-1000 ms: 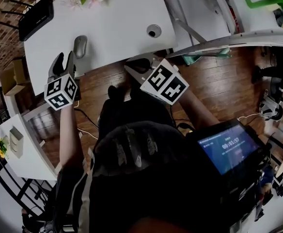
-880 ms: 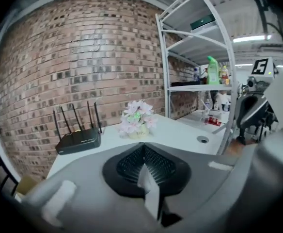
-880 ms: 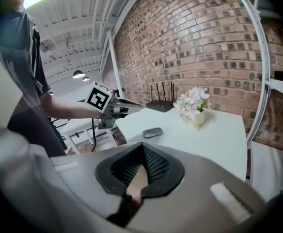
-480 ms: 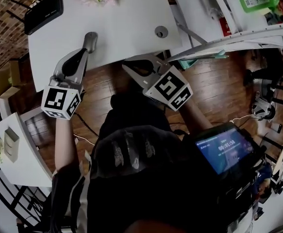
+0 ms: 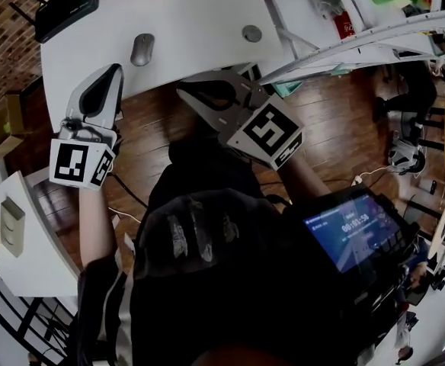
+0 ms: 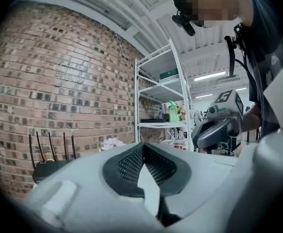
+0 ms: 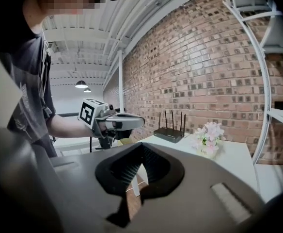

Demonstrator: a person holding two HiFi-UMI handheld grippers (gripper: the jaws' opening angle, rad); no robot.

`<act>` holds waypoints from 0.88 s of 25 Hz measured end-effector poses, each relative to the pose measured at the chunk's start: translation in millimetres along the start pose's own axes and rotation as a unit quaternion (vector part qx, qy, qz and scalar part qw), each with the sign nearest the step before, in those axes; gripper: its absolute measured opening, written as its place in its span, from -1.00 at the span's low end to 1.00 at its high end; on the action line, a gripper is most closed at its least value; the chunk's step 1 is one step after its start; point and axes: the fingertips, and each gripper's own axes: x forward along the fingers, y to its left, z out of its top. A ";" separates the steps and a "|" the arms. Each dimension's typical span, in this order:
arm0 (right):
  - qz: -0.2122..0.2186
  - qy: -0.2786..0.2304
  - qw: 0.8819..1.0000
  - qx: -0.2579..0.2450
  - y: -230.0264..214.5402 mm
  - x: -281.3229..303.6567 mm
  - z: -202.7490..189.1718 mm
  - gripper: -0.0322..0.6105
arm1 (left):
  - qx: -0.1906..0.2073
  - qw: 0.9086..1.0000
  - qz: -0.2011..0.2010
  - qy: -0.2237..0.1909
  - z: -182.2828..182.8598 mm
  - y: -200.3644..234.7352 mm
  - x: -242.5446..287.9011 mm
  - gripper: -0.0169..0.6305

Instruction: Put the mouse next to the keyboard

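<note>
Though each gripper view shows its own jaws pressed together on nothing, only the head view shows the mouse (image 5: 142,49). It lies on the white worktop (image 5: 200,21), just beyond the left gripper (image 5: 115,70) and up-left of the right gripper (image 5: 182,89), touching neither.

Grey left gripper (image 5: 114,71) and right gripper (image 5: 181,90) — black-and-white marker cubes (image 5: 76,165) (image 5: 272,134), dark T-shirt (image 7: 32,96).

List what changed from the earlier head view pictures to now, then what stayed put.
The left claw closed its jaws on nothing and rose, and it now sits short of the mouse. The right claw rose too, shut and empty. The mouse kept its spot on the table, and the router did not move either.
</note>
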 end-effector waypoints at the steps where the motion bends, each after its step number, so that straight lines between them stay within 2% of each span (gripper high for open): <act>1: -0.002 -0.002 1.000 -0.003 4.2 -0.8 2.0 -0.88 | 0.002 1.000 -0.001 -0.003 2.6 -1.3 -4.1 -0.94; 5: -0.023 -0.003 1.000 -0.013 19.4 -0.7 4.1 -0.89 | 0.003 1.000 -0.015 0.001 -1.9 -8.0 -20.8 -0.94; 10: -0.070 -0.001 0.997 0.014 25.7 -15.9 7.7 -0.89 | -0.003 0.999 -0.051 0.006 -9.0 -29.0 -25.6 -0.94; 17: -0.074 -0.019 0.997 0.020 18.7 -47.8 12.5 -0.89 | -0.002 0.997 -0.079 0.021 -2.6 -65.5 -6.8 -0.94; 22: -0.073 -0.036 0.997 -0.008 6.0 -79.1 16.9 -0.89 | -0.024 0.989 -0.121 0.079 -14.5 -111.2 21.4 -0.94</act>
